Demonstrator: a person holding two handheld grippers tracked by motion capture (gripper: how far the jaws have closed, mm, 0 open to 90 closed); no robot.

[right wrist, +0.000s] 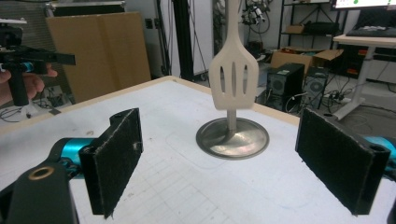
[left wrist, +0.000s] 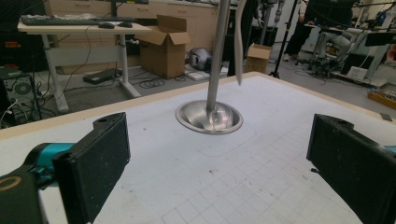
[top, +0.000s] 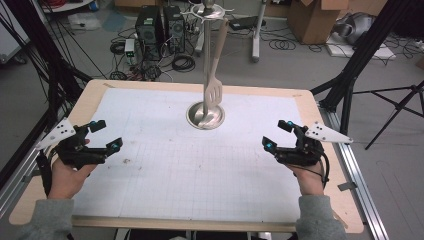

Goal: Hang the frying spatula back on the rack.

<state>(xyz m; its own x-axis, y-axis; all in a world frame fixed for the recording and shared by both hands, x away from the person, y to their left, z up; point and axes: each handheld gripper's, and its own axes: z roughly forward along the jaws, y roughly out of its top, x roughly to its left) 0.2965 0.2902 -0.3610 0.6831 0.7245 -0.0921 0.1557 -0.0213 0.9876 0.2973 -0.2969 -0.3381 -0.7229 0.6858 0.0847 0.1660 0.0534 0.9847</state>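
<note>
While the spatula (top: pixel 214 75) hangs untouched at upper centre, left gripper (top: pixel 106 135) and right gripper (top: pixel 278 135) wait wide open, empty, at the frame's sides.

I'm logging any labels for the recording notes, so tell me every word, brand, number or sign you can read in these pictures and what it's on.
No readable text.
The slotted spatula, the metal stand and the gridded mat carry no words or numbers.
The left gripper and right gripper bear no legible markings.
The cardboard boxes and the computer towers show no print that can be read; any labels there are too small and blurred.
</note>
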